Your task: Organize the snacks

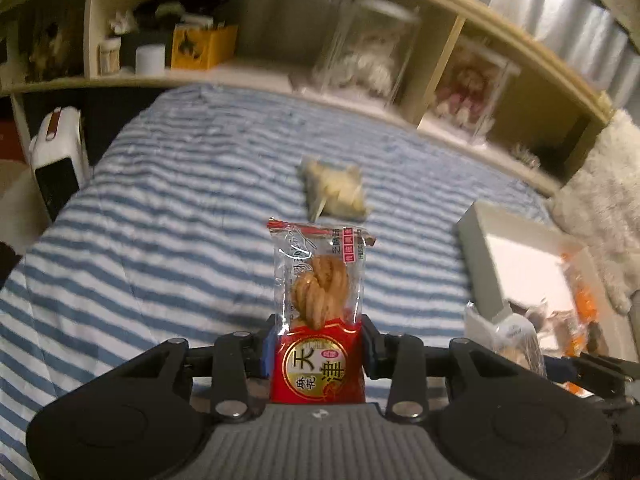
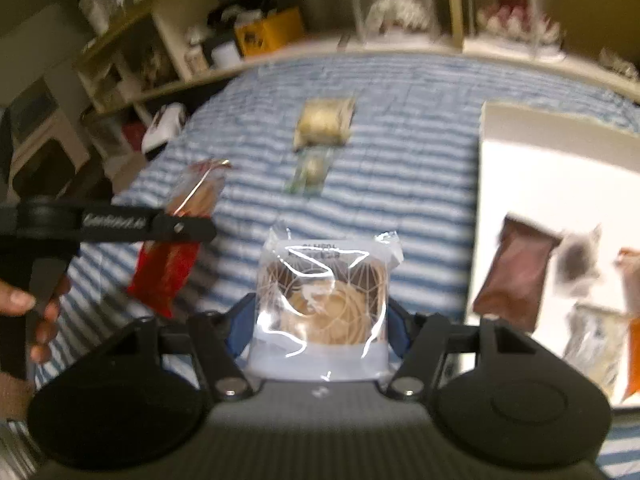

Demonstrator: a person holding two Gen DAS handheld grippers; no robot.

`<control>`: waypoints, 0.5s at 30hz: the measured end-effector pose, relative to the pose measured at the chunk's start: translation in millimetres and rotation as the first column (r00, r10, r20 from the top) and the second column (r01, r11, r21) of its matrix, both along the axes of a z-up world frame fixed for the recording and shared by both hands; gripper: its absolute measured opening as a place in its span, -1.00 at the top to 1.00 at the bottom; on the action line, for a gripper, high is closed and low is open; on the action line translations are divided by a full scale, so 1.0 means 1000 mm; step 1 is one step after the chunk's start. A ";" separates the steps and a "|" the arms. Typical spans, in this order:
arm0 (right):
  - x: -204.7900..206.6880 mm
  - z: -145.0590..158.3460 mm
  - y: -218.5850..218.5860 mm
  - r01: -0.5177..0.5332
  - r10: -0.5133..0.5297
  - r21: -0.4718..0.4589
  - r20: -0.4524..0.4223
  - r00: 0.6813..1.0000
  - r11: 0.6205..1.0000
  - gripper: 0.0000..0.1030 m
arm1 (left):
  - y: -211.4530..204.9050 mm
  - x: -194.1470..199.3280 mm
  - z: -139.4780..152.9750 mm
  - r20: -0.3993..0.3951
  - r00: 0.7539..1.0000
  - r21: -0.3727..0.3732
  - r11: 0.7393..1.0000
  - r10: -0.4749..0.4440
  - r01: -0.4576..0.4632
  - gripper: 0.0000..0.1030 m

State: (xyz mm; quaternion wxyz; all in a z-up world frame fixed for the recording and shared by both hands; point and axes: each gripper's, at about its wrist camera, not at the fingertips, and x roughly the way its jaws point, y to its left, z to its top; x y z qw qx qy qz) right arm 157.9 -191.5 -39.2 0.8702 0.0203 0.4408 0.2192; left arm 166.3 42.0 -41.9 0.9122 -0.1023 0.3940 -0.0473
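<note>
We hold a snack in each gripper above the blue-striped bedspread. Our left gripper is clamped on a red twisted-dough snack packet, which stands upright between the blue pads; the packet's lower end is hidden behind the gripper body. Our right gripper is closed around a clear-wrapped round cake, and its bottom edge is likewise cut off by the gripper.

From the right wrist view we see the left gripper side-on, with the red packet sticking out of it and part of our left hand at the frame's edge.

Two more snacks lie on the bedspread, well apart from both grippers: a pale yellowish packet and, just in front of it, a small greenish packet, both too blurred to read.

To the right sits a white box holding several packets: a brown one and others smeared by motion, partly cut off at the frame's border. The shelves behind the bed are out of focus.
</note>
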 end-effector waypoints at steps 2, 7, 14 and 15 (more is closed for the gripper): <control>0.002 0.011 -0.008 0.019 -0.019 0.013 0.033 0.999 1.000 -0.35 | -0.002 -0.002 0.009 0.025 1.000 -0.019 1.000 -0.003 0.004 0.20; 0.009 0.035 -0.030 0.062 -0.066 0.042 0.111 0.992 0.997 -0.35 | -0.012 -0.003 0.028 0.084 0.996 -0.048 0.999 -0.006 0.010 0.20; 0.022 0.058 -0.062 0.124 -0.129 0.040 0.202 0.971 0.992 -0.35 | -0.041 0.018 0.047 0.129 0.991 -0.043 0.998 -0.046 0.052 0.20; 0.025 0.060 -0.069 0.138 -0.144 0.043 0.209 0.967 0.990 -0.34 | -0.047 0.021 0.048 0.132 0.990 -0.043 0.997 -0.054 0.060 0.20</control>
